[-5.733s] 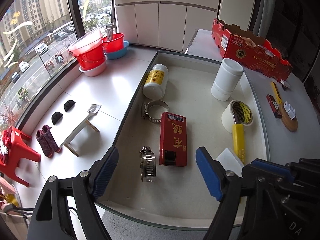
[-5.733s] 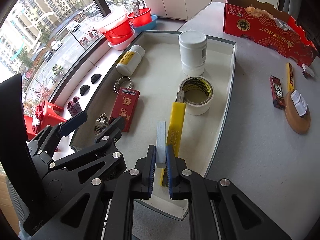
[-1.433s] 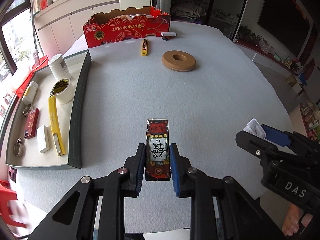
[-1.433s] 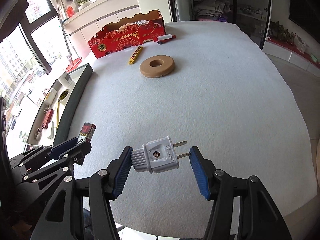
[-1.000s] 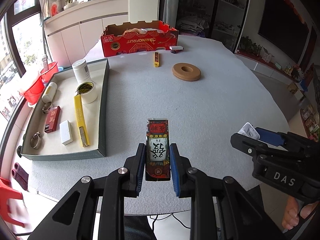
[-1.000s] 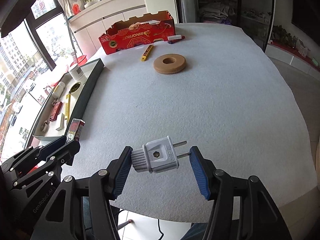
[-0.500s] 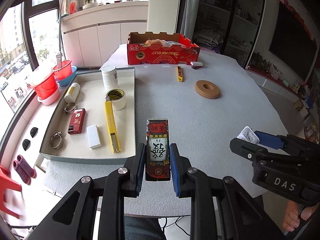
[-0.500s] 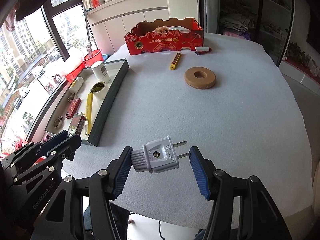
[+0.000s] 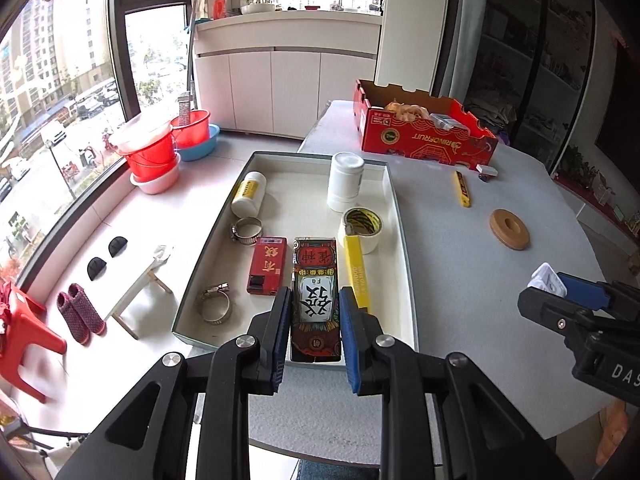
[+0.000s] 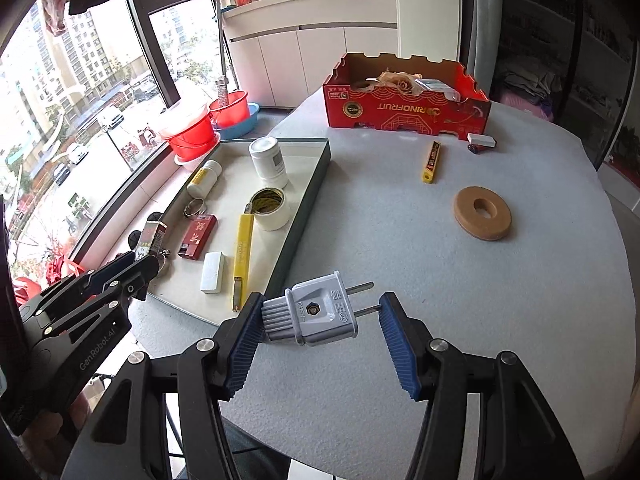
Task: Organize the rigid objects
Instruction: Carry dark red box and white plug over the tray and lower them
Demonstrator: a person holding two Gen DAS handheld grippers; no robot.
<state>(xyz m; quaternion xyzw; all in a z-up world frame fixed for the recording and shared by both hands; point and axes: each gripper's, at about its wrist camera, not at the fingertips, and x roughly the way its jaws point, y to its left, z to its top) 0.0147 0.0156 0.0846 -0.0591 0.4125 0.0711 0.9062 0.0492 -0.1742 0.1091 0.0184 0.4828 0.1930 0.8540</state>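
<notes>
My left gripper [image 9: 314, 320] is shut on a red and black card box [image 9: 316, 300] and holds it over the near end of the white tray [image 9: 406, 240]. The box also shows in the right wrist view [image 10: 150, 238]. My right gripper [image 10: 320, 322] is shut on a grey two-pin plug [image 10: 312, 312], held above the grey table just right of the tray's dark outer wall [image 10: 308, 208]. In the tray lie a yellow box cutter [image 10: 243, 252], a white block [image 10: 211, 272], a red box [image 9: 267, 265], a tape roll [image 9: 360, 228], two bottles and two hose clamps.
On the table to the right lie a wooden ring [image 10: 482, 213], a small yellow cutter [image 10: 431, 161], a small white box with a lighter [image 10: 482, 142] and a red cardboard carton [image 10: 406, 100]. The tray sits at the table's left edge, with floor and red basins [image 9: 154, 152] beyond.
Both grippers have swung left toward the tray, each still holding its object. The tray is now right under the left gripper and closer to the right one.
</notes>
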